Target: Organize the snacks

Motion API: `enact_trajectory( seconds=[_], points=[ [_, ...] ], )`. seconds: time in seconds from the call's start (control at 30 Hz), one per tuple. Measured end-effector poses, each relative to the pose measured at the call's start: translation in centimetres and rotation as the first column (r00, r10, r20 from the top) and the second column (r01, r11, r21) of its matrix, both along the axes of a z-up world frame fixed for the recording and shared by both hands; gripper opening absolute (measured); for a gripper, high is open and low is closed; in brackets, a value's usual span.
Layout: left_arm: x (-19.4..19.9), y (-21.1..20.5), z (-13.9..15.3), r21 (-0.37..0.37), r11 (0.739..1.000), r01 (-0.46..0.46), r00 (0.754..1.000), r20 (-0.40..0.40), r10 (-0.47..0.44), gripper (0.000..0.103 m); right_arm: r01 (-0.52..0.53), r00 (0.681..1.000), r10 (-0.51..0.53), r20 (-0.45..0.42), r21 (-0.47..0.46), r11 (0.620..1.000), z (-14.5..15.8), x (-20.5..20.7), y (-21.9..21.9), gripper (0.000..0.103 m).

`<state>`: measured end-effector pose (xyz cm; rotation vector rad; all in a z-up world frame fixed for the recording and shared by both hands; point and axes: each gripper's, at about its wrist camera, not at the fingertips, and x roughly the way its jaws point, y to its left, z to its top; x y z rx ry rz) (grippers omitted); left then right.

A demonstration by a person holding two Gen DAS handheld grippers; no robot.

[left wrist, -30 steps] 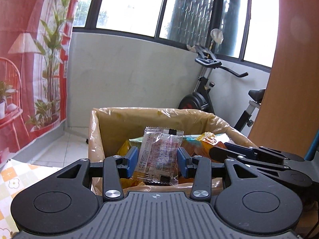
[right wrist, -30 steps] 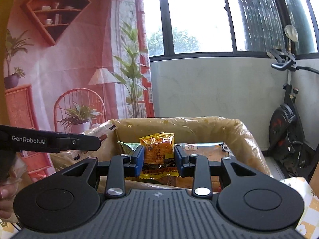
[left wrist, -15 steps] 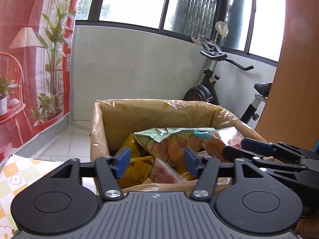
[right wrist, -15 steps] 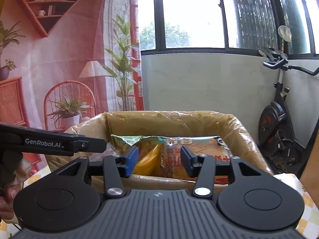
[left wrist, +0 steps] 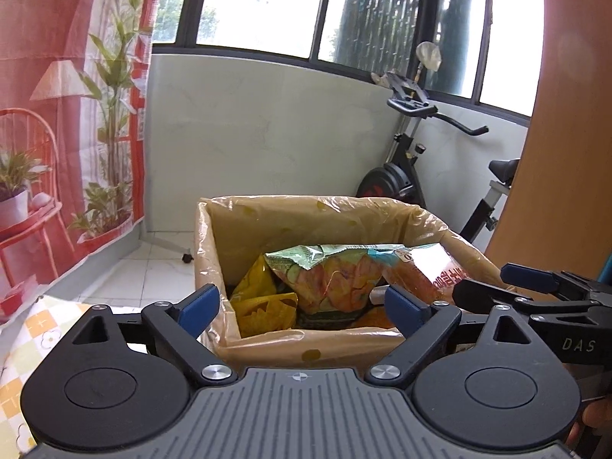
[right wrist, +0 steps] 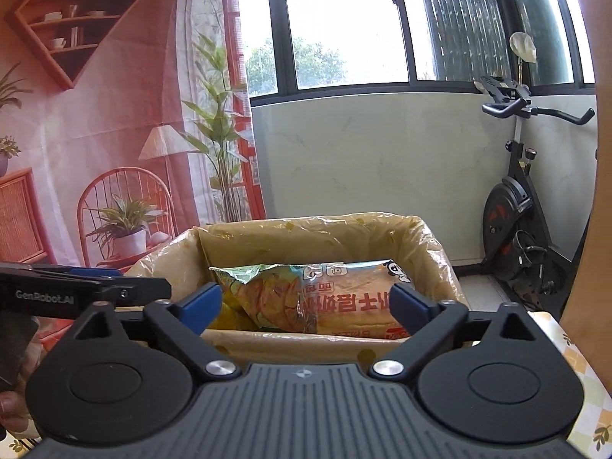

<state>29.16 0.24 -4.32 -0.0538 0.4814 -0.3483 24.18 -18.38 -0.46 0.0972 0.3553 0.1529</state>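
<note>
Left gripper [left wrist: 302,300] and right gripper [right wrist: 306,302]: jaws opening, nothing between them. Snack bags [left wrist: 329,279] lie in the lined box [left wrist: 306,344]. Bags are light, soft, slippery, crushable; grip 1 by a sealed edge.

The box [left wrist: 306,344] was tan cardboard under a yellowish clear liner with darker yellow spots. Inside lay a yellow packet [left wrist: 264,306], a green-topped bag [left wrist: 329,279] printed orange and yellow, and an orange bread bag [right wrist: 355,298] with red lettering. The tablecloth [left wrist: 26,336] was a white, yellow and orange check with small flowers. The backdrop [right wrist: 95,134] was pinkish red, printed with green plants.
</note>
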Motion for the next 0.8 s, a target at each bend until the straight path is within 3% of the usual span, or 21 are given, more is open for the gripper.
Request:
enact_trajectory(
  seconds=[0.27, 0.47, 0.67, 0.8],
  points=[
    [-1.6, 0.2, 1.4, 0.013, 0.999, -0.037, 0.999, 0.003, 0.037, 0.095, 0.008, 1.000, -0.008, -0.014, 0.021, 1.000, 1.1, -1.5, 0.0, 0.100],
    [-3.1, -0.2, 2.5, 0.074, 0.993, -0.090, 0.996, 0.036, 0.088, 0.095, 0.012, 1.000, -0.012, -0.017, 0.023, 1.000, 2.5, -2.6, 0.2, 0.100],
    [-5.1, 0.4, 3.5, 0.046, 0.991, -0.127, 0.992, 0.021, 0.126, 0.094, 0.025, 0.999, -0.024, -0.046, 0.025, 0.999, 4.2, -4.1, 0.2, 0.100],
    [-7.0, 0.4, 4.3, 0.072, 0.983, -0.170, 0.985, 0.048, 0.167, 0.094, 0.030, 0.998, -0.028, -0.052, 0.037, 0.999, 5.5, -5.7, 0.1, 0.101]
  ],
)
